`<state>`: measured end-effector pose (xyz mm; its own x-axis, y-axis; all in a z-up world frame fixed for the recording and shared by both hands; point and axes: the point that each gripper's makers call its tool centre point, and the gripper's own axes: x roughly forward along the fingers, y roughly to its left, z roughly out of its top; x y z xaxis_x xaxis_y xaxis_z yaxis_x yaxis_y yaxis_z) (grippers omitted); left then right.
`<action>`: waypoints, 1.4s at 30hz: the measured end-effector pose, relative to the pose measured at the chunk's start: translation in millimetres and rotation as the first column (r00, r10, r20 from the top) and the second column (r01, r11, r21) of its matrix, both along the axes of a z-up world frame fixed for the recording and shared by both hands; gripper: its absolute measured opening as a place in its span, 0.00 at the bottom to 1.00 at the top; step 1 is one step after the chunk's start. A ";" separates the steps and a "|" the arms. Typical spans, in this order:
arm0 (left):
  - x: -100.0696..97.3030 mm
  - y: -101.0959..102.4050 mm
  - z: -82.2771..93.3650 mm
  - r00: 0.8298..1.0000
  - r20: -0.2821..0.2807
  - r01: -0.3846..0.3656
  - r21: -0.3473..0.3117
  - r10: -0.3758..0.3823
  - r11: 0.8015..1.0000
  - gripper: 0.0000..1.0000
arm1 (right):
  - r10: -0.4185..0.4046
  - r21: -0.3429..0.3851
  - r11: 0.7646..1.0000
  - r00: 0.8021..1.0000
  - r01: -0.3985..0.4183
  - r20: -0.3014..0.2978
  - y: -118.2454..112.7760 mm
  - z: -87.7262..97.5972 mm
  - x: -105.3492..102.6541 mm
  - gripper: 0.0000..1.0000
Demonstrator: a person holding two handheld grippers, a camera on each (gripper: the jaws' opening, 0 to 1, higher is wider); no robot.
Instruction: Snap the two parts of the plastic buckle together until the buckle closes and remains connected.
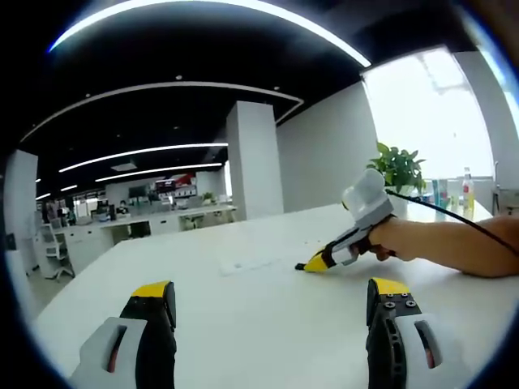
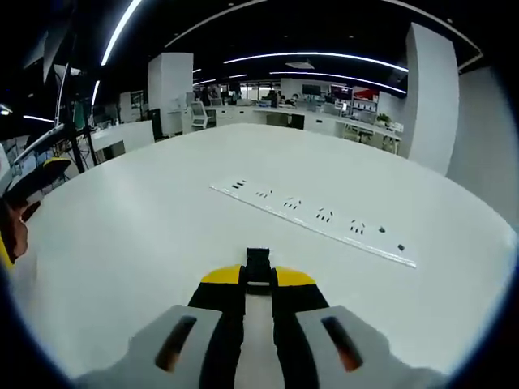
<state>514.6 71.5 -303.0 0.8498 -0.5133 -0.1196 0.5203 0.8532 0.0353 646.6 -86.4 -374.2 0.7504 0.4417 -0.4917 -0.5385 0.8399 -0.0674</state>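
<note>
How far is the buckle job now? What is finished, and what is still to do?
Done: the right tool has closed on a black buckle part, low over the white table. In hand: that one part. Left: the left tool stands open with nothing between its jaws; I cannot see the second buckle part, so the snapping together is not yet done.

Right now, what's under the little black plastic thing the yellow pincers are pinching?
The white table lies under the black plastic buckle piece. The right gripper jaws cover its back end, so that part is hidden.
</note>
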 end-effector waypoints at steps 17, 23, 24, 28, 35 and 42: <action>0.8 1.7 0.5 1.000 0.002 -0.005 -0.002 0.005 1.000 1.00 | 0.009 -0.003 1.000 0.999 -0.009 0.033 -1.5 1.5 1.9 0.10; 1.9 4.9 0.4 1.000 0.003 -0.015 -0.002 0.015 1.000 1.00 | 0.018 0.011 1.000 0.998 -0.019 0.054 2.4 4.7 2.7 0.34; 1.1 3.9 -0.1 1.000 0.003 -0.013 0.000 0.013 1.000 1.00 | 0.021 0.016 1.000 0.998 -0.022 0.062 3.4 6.2 3.4 0.43; 0.3 3.5 -0.4 1.000 0.004 -0.016 0.006 0.015 1.000 1.00 | 0.029 0.013 0.999 0.991 -0.031 0.127 5.4 13.3 6.9 0.91; -1.2 2.6 -2.9 1.000 -0.001 -0.014 0.009 0.014 1.000 1.00 | 0.036 0.024 0.999 0.981 -0.041 0.190 5.1 25.4 7.7 1.00; 0.7 0.7 -5.7 1.000 -0.004 -0.008 0.026 0.008 1.000 1.00 | -0.006 0.048 0.999 0.976 -0.004 0.218 -1.1 36.1 10.4 1.00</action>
